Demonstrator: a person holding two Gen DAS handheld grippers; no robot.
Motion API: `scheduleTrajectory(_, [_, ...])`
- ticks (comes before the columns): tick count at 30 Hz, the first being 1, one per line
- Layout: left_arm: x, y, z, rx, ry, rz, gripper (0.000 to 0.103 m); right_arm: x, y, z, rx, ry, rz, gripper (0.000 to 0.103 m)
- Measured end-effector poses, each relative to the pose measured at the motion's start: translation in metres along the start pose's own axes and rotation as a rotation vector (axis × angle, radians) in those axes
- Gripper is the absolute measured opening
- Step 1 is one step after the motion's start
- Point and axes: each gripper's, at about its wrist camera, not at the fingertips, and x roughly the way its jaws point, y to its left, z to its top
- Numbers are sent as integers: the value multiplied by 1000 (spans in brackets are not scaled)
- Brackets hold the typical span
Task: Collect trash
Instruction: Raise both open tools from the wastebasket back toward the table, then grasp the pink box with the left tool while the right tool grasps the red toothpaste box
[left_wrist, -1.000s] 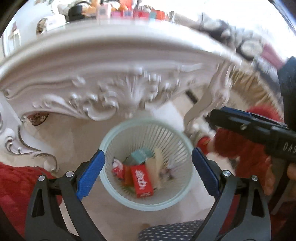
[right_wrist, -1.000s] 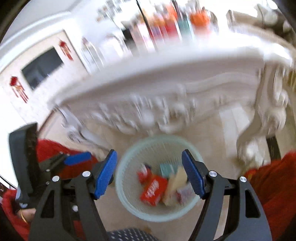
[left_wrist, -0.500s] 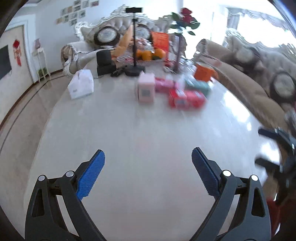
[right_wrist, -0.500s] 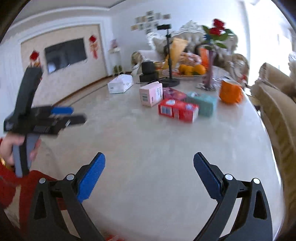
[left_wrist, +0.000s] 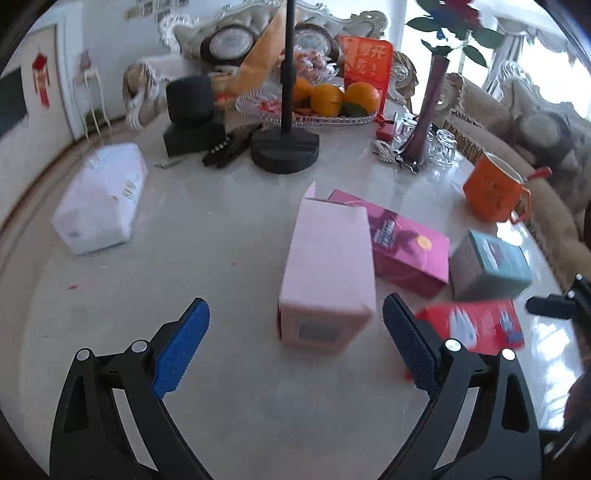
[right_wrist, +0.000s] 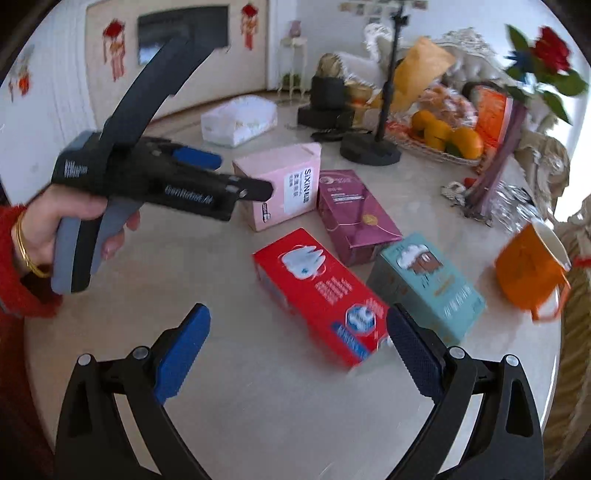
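- Four boxes lay mid-table: pink box (left_wrist: 327, 273), magenta box (left_wrist: 402, 243), teal box (right_wrist: 428, 286), red box (right_wrist: 317, 291), none collected yet.
- Bin, in view a second earlier, was gone; both views now showed the table (left_wrist: 221, 229).
- Left gripper (left_wrist: 295, 347) gaped empty before the pink box.
- Right gripper (right_wrist: 297, 349), jaws just opened with nothing between them, faced the red box; next pickups likely.

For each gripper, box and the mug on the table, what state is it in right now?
left gripper: open, empty, above the table.
right gripper: open, empty; its jaws have just been opening.
pale pink box: lying on its side, top flap up.
dark pink box: lying flat, closed.
red box: lying flat.
teal box: lying flat.
orange mug: tilted in this view.
white box: closed, apart from the others.
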Motion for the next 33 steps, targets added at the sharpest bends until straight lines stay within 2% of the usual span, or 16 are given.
scheduleTrajectory(5, [25, 4, 4, 6, 37, 0, 92, 25, -9, 4, -58, 88, -11, 92])
scheduleTrajectory(8, [35, 6, 4, 0, 51, -11, 92, 39, -16, 5, -38, 137, 18, 92])
scheduleTrajectory(11, [42, 7, 7, -5, 49, 3, 92, 48, -13, 5, -30, 188, -10, 92])
scheduleTrajectory(13, [45, 7, 7, -9, 57, 6, 92, 46, -7, 4, -11, 190, 3, 92])
scheduleTrajectory(15, [47, 7, 8, -7, 68, 7, 92, 39, 0, 1, 31, 185, 59, 92])
scheduleTrajectory(18, [48, 9, 8, -13, 74, 1, 92, 32, 8, -6, 148, 196, 197, 92])
scheduleTrajectory(20, [48, 9, 8, -12, 76, 3, 92, 29, 14, -9, 203, 158, 245, 92])
scheduleTrajectory(25, [53, 5, 11, 8, 86, 44, 92, 38, 23, -5, 230, 90, 63, 92])
scheduleTrajectory(29, [52, 9, 13, -7, 77, 5, 92, 44, 34, -3, 193, 84, -6, 91])
scheduleTrajectory(30, [52, 10, 13, -9, 74, 2, 88, 43, 33, -1, 187, 87, -13, 91])
scheduleTrajectory(32, [50, 9, 13, 8, 65, 11, 72, 44, 37, -2, 173, 94, -43, 86])
scheduleTrajectory(33, [50, 8, 13, 25, 62, 18, 57, 44, 36, -2, 170, 96, -62, 81])
